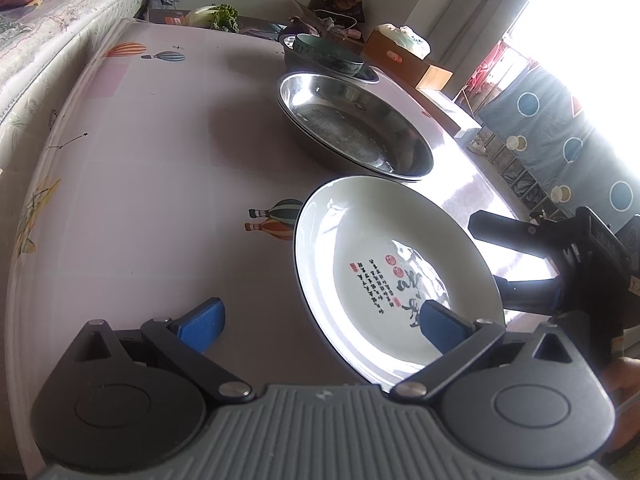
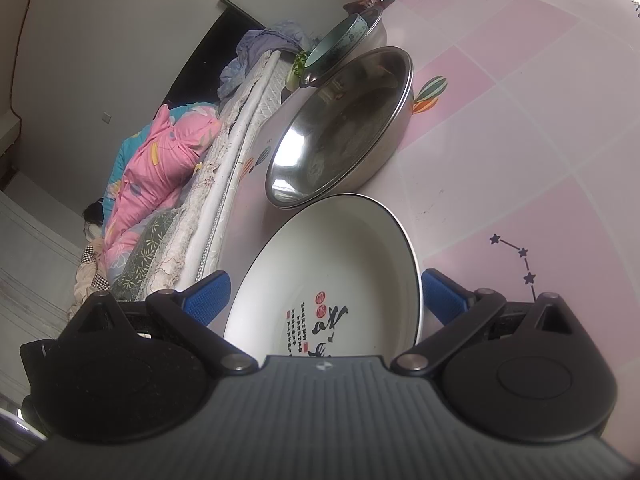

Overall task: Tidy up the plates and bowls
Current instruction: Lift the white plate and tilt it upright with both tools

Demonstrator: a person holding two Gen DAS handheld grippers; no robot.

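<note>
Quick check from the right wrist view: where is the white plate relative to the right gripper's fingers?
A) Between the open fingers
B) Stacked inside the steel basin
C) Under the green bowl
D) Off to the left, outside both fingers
A: the white plate sits between the spread blue fingers of the right gripper, short of the steel basin.

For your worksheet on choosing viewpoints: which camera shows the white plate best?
The left wrist view: nearly the whole white plate shows, with its writing. The right wrist view shows it too, but the tool's body hides its near edge.
</note>
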